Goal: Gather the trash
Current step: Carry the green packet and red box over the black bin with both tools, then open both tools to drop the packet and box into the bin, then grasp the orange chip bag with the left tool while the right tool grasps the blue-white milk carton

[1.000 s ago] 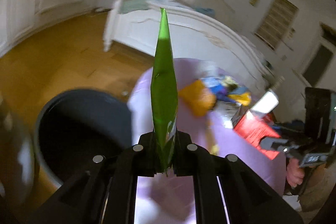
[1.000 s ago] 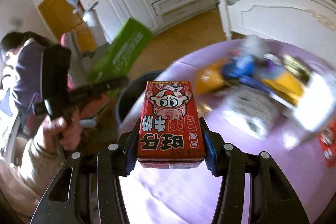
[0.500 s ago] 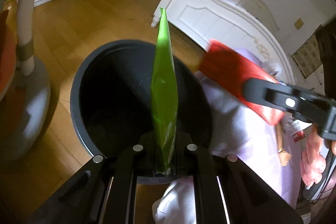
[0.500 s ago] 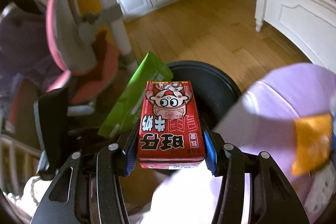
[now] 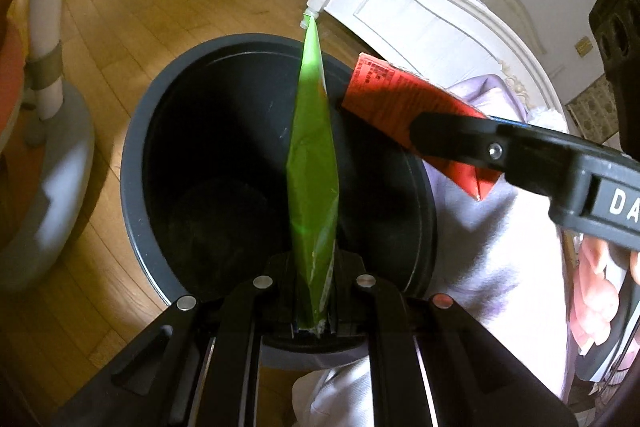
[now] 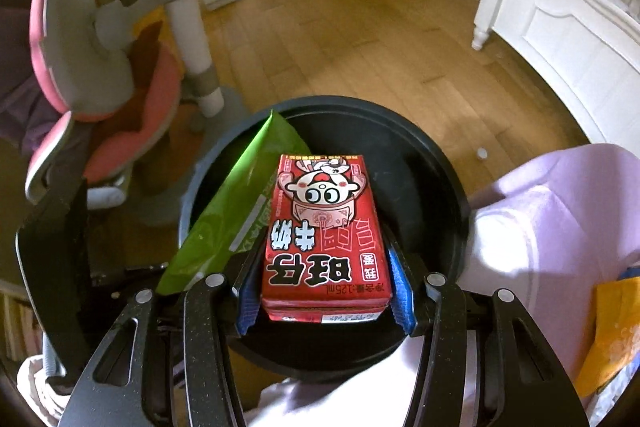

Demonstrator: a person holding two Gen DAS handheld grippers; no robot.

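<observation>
Two claws over one dark bin [image 5: 136, 163], seemingly empty: left claw [image 5: 314, 287] gripping one green wrapper [image 5: 314, 155], right claw [image 6: 322, 291] clamping one red milk carton [image 6: 324, 227].

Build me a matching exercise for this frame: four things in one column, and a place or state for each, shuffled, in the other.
Things:
1. flat green plastic snack bag
2. red milk carton with cartoon face
3. round dark grey trash bin
4. lilac tablecloth

Places or states:
A. on the wooden floor, open, under both held items
B. clamped in the left gripper
C. draped beside the bin's rim
D. clamped in the right gripper, between blue pads

Pairs: 1-B, 2-D, 3-A, 4-C
</observation>
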